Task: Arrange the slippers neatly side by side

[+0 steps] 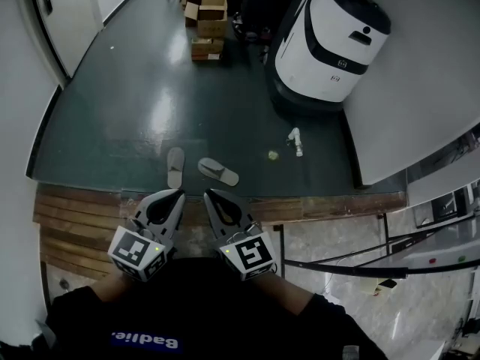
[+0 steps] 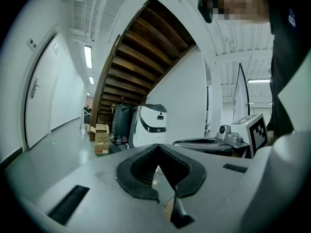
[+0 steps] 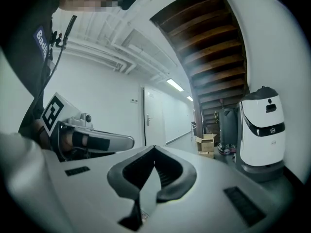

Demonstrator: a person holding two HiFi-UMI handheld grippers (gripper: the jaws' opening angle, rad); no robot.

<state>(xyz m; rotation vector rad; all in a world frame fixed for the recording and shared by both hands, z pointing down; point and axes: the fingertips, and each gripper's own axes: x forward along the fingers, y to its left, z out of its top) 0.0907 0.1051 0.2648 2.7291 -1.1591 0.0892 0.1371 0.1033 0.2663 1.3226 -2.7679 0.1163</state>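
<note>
I am holding my left claw [image 1: 177, 195] low in front of me with its jaws pressed together on nothing, and just beyond its tip the left slipper [image 1: 175, 166] is lying straight on the dark, glossy floor [image 1: 112, 111]. My right claw [image 1: 209, 194] is hanging beside the first, likewise closed and empty. The right slipper [image 1: 218, 171] is lying aslant near its mate, so the pair is not lining up yet. I am expecting trouble at the pick. Both slippers are looking flat and thin, and if I am coming down with the jaws opened too little, I am likely pushing a slipper along the slick floor rather than catching it. Swinging the slanted one round, I am risking knocking the straight one askew. Farther right a small ball [image 1: 273, 155] is sitting, which a careless sweep could send rolling.
</note>
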